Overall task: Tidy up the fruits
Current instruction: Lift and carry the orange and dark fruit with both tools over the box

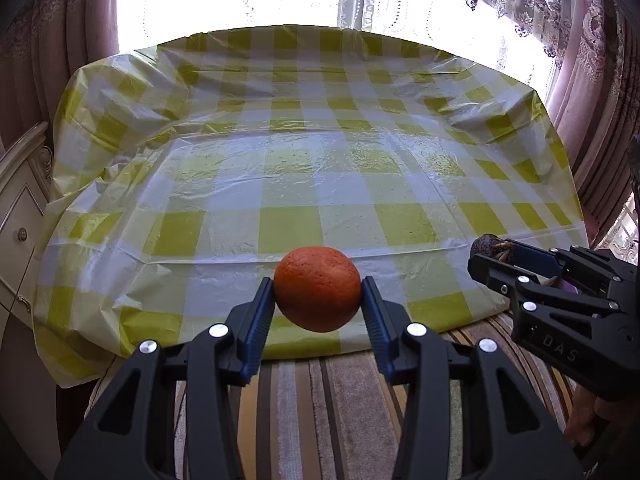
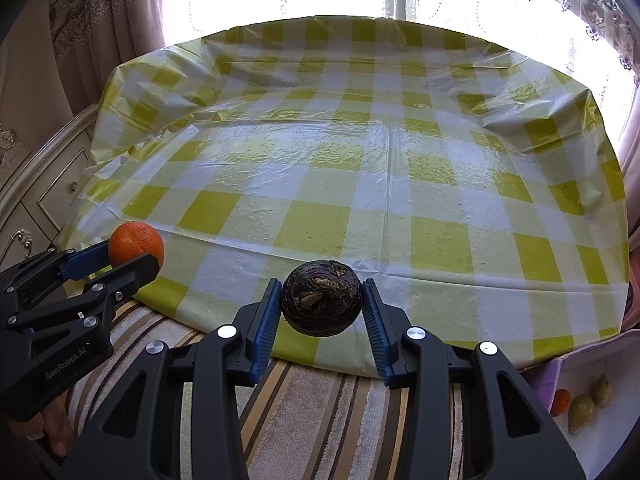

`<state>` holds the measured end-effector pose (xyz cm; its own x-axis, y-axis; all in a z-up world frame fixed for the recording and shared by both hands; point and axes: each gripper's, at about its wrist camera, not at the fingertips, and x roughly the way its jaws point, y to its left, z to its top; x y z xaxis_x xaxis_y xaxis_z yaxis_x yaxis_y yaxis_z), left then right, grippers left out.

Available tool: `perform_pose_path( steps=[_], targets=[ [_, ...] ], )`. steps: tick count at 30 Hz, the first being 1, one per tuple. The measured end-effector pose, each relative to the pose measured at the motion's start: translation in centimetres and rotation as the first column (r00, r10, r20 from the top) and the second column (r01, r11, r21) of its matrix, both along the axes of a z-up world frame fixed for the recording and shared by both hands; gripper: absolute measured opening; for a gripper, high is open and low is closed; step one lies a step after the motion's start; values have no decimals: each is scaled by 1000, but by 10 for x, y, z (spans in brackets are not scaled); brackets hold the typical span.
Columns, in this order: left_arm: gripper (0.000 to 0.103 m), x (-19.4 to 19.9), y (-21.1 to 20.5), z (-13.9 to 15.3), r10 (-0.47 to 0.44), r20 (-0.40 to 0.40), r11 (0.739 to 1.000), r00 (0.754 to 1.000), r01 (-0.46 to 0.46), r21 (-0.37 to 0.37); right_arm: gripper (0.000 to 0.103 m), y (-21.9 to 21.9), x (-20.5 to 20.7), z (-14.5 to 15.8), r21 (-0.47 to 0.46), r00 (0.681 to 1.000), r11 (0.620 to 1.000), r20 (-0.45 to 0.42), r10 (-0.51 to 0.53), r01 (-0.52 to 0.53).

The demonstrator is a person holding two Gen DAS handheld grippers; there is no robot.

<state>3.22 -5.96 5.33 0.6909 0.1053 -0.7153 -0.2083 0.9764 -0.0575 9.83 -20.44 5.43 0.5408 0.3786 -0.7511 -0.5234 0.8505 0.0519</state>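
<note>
The left gripper (image 1: 319, 294) grasps an orange (image 1: 317, 289): its jaws stand about one fruit-width apart, and the blue ribbed pads (image 1: 260, 320) press the fruit on both sides. The orange hangs clear of any surface, above the near edge of the table (image 1: 320, 184), which is covered with a yellow-and-white checked plastic cloth (image 1: 280, 148). From the right wrist view the same orange (image 2: 135, 243) shows at the far left, pinched at the tips of the left gripper (image 2: 132, 258).

The right gripper (image 2: 322, 304) is clamped on a dark brown round fruit (image 2: 322, 298) with a rough, wrinkled skin and a few pale dry patches. Its jaws are spread to about the same width, pads (image 2: 266, 322) touching the fruit left and right. This fruit is also held in the air, over the table's near edge. In the left wrist view only its end (image 1: 486, 245) peeks out from the tip of the right gripper (image 1: 494, 258), at the right.

Below both grippers lies a striped rug or cushion (image 2: 312, 412) in brown, beige and gold.

At the lower right corner of the right wrist view sits a pale box (image 2: 592, 354), partly cut off by the frame. Inside it are two yellowish fruits (image 2: 581, 408), lying side by side, and a small orange one (image 2: 561, 402) just beside them to the left.

A white cabinet (image 1: 20, 216) stands to the left of the table, and patterned curtains (image 1: 60, 16) hang at the bright window behind.
</note>
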Motion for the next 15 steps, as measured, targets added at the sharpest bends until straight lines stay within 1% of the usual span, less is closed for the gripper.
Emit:
perform_pose_path(
  steps=[15],
  targets=[
    [44, 3, -36, 0, -70, -16, 997, 997, 71, 26, 40, -40, -6, 3, 19, 998, 998, 3, -60, 60]
  ],
)
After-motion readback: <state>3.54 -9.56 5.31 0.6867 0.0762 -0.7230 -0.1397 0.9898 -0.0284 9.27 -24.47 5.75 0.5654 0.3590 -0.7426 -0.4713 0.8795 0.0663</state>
